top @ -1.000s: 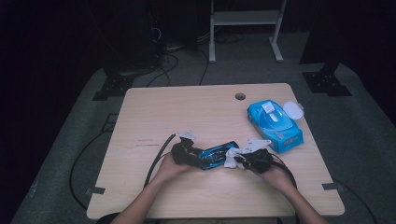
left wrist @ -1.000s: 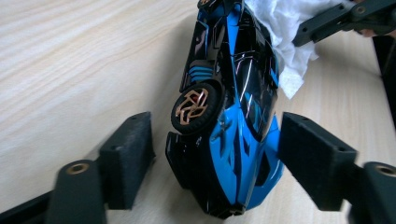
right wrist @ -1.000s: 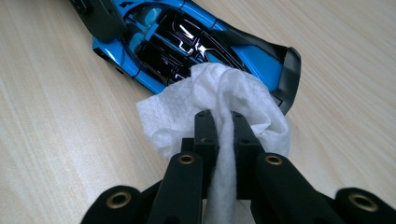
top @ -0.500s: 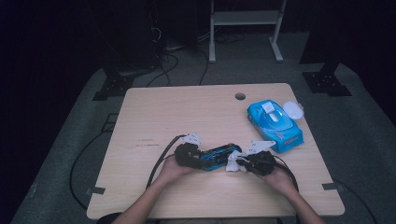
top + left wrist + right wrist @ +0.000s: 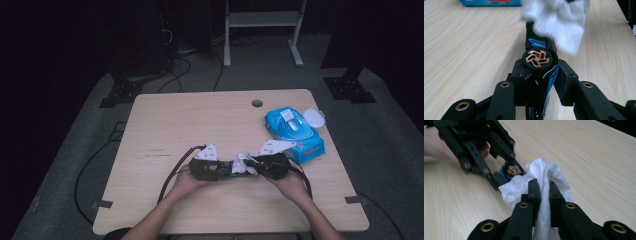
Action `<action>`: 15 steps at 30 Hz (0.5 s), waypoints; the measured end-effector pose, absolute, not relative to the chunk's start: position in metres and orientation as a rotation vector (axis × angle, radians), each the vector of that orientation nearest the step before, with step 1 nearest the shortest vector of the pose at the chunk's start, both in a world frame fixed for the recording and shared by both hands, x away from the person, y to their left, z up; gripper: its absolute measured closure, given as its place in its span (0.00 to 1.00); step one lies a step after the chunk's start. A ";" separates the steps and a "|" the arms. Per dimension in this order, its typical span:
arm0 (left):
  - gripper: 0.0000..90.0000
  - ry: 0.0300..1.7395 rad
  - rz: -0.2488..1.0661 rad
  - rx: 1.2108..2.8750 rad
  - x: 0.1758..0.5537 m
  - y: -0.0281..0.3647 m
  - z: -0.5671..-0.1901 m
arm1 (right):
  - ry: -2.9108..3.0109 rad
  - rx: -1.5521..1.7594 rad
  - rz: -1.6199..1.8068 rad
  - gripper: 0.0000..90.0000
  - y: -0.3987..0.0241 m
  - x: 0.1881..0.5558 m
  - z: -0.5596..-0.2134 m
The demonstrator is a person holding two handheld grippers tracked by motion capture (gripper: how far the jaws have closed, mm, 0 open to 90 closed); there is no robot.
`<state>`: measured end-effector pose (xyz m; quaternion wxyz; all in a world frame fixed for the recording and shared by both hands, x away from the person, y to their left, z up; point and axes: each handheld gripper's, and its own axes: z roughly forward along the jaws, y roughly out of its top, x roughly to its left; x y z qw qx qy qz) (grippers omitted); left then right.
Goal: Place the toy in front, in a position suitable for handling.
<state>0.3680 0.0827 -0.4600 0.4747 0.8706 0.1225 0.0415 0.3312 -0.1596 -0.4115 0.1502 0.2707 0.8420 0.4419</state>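
Left gripper view is showing my left claw pinching the toy car over the table, so I'm keeping it steady while my right claw, clamping the wipe, is rubbing gently along it.

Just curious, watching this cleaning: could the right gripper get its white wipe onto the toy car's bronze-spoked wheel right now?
Probably yes. The right gripper, jaws shut on the white wipe, sits right beside the black and blue toy car clamped in the left gripper; nothing lies between.
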 end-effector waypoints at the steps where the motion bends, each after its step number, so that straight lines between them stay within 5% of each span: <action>1: 0.71 0.296 0.104 2.135 0.368 0.083 -0.460 | 2.428 0.772 1.273 0.93 -0.152 0.334 -0.412; 8: 0.71 0.298 0.107 2.148 0.368 0.085 -0.465 | 2.495 0.717 1.248 0.93 -0.113 0.343 -0.419; 15: 0.73 0.320 0.128 2.159 0.367 0.085 -0.463 | 2.425 0.803 1.189 0.93 -0.145 0.342 -0.422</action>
